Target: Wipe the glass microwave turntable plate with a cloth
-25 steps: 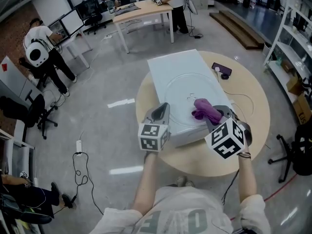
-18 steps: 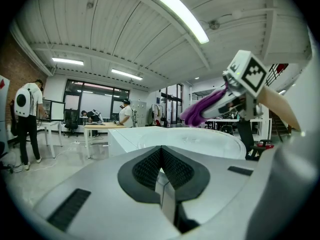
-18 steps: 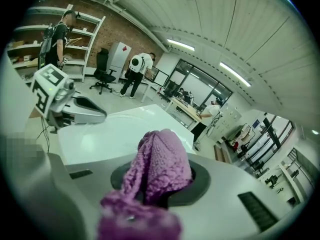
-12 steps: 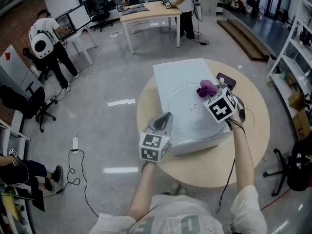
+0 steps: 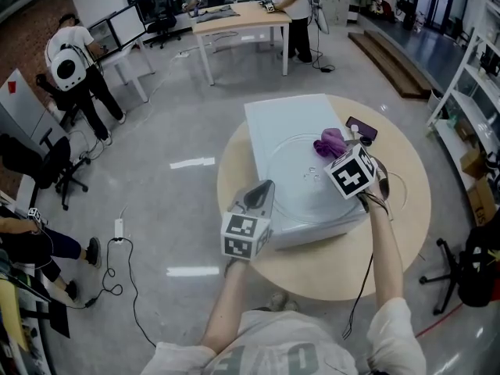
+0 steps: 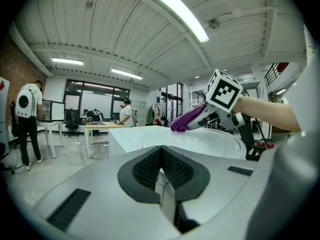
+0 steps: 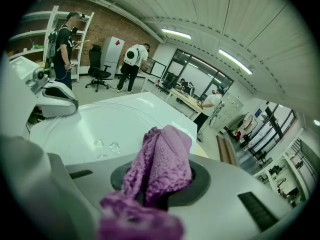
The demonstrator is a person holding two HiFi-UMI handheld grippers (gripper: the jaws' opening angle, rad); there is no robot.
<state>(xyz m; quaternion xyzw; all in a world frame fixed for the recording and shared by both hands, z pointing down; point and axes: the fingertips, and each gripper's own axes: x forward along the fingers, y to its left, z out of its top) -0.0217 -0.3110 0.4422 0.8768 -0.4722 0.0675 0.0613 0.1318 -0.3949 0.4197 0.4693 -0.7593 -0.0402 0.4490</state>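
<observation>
Right gripper (image 5: 344, 157) tight on purple cloth (image 5: 329, 141), glass plate (image 5: 293, 187) faint.

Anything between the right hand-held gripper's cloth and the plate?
Nothing visible. The cloth, clamped in the right hand-held gripper, is at the plate's far right rim, with bare glass beside it. The left hand-held gripper sits shut at the near edge.

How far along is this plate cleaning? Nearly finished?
Done: the right gripper has its jaws shut on the purple cloth. In hand: the cloth sits at the far right rim of the glass turntable plate, while the left gripper, jaws together and empty, waits at the near edge. Left: the rest of the plate, probably; how much is already wiped doesn't show.
</observation>
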